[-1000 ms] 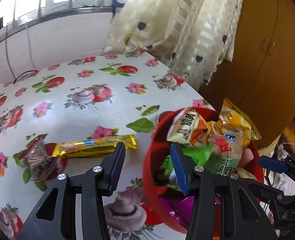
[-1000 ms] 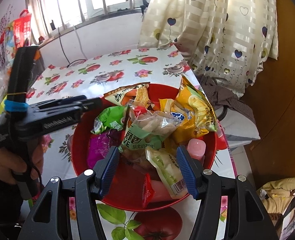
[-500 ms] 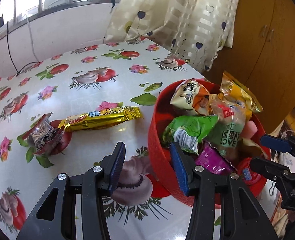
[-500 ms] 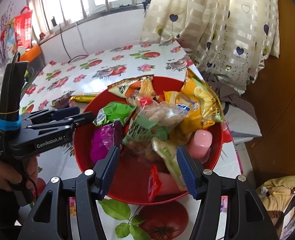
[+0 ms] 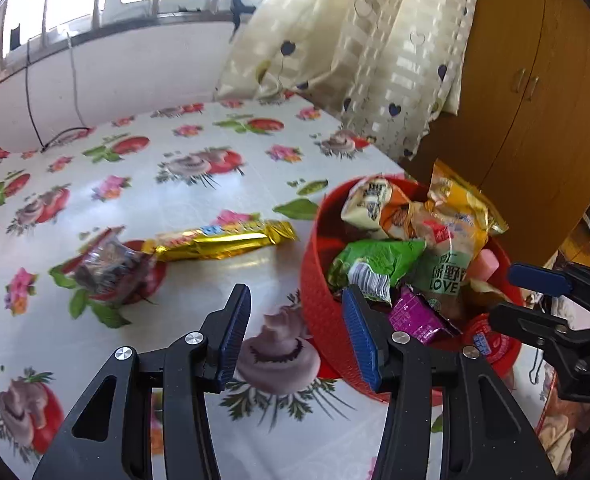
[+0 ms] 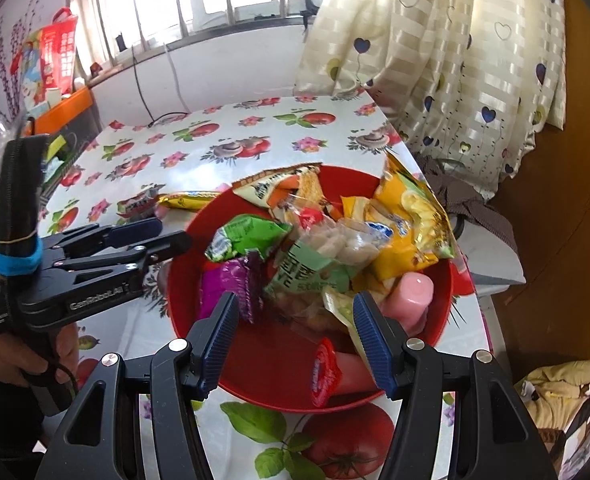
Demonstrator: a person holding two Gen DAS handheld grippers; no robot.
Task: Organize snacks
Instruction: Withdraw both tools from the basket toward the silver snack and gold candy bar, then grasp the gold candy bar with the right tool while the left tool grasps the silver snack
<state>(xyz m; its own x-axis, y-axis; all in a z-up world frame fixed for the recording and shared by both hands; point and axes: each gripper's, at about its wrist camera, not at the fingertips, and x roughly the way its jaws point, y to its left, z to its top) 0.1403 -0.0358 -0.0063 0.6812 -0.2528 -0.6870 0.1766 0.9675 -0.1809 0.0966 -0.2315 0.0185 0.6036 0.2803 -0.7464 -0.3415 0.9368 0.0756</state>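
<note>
- Red bowl point(image 5: 319, 304): plastic, finely textured outer wall.
- Gold snack bar point(image 5: 223, 240): glossy foil wrapper.
- Bench point(image 5: 167, 200): glossy printed covering.
- Curtain point(image 6: 455, 60): sheeny striped cloth.
- Cupboard point(image 5: 535, 80): smooth wood.

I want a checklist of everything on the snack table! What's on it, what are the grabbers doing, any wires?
Surface: table under a fruit-and-flower oilcloth.
Job's things: red bowl piled with snack packets; gold wrapped bar and a small dark packet lie on the cloth beside it.
Clutter: nothing seen on the table besides the snacks.
Grippers: left gripper opening, holding nothing, bowl rim between its jaws; right gripper open over the bowl, holding nothing.
Cables: black wire drops from the windowsill onto the far edge.
Surroundings: window, heart-print curtain, wooden cupboard.
</note>
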